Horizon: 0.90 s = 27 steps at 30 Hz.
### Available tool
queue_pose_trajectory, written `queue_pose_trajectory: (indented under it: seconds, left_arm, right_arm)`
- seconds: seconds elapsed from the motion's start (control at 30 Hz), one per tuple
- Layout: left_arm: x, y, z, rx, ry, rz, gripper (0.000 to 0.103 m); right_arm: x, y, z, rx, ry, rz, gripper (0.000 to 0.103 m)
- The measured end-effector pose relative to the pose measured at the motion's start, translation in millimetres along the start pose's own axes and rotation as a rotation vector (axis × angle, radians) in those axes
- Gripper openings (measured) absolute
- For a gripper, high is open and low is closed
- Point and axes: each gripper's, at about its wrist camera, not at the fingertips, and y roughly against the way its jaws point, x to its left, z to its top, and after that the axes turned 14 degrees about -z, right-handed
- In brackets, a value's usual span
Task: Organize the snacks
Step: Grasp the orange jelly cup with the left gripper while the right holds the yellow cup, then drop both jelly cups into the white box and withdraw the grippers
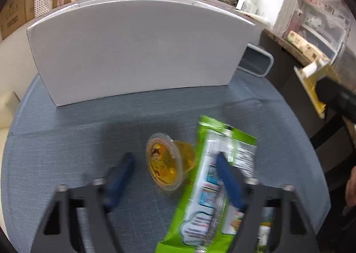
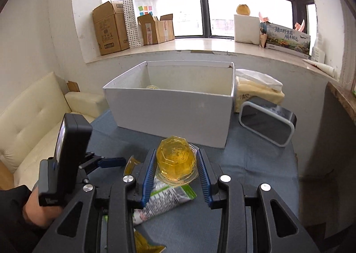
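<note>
A: Honestly, the risk I see is with the right tongs (image 2: 175,171): they pinch a clear faceted plastic jelly cup filled with amber gel (image 2: 175,161), held in the air in front of the open white cardboard box (image 2: 173,117). The cup wall is smooth and tapered, so I'd guess it could squirt out of the ribbed blue pads (image 2: 148,174) if squeezed harder or tilted.

B: And the left tongs (image 1: 175,164)?

A: Spread wide, holding nothing. Between them, in front of the box, a second round jelly cup with a printed foil lid (image 1: 165,161) lies on its side on the grey-blue woven cloth of the counter (image 1: 77,132). Being round, it may roll if nudged.

B: What about the packet?

A: The glossy green-and-white crinkly snack packet (image 1: 213,184) lies beside that cup, also in front of the box, and one blue pad overlaps it in view. A closing grab might catch the film instead. The box wall looks tall, so a low carry could clip its rim
</note>
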Motion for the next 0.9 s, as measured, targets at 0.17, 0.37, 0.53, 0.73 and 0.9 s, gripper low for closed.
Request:
queue_pose_trajectory:
  seconds: [0.17,0.37,0.53,0.73,0.9]
  left_arm:
    - [-0.6,6.9,1.3,0.003,-0.024,0.014,0.044]
    - [0.2,27.5,2.3,-0.039,-0.037,-0.011,0.040]
    - [-8.7,57.8,11.4,-0.093,-0.084,-0.014,0.039]
    - [-16.3,105.9,37.0,-0.187,-0.140,-0.003,0.039]
    - [-13.6,138.4,73.6,-0.255,-0.178,0.019,0.039]
  right_arm:
    - [-4.4,1.6,-2.5,0.000,-0.030,0.008,0.039]
    - [-1.6,3.0,-3.0,-0.005,-0.034,0.020,0.039]
    - [3.3,6.5,-0.1,-0.021,-0.033,0.028,0.039]
    - [7.9,7.0,22.7,-0.059,-0.035,0.032,0.039]
    - [8.4,0.5,60.8,-0.108,-0.037,0.030,0.039]
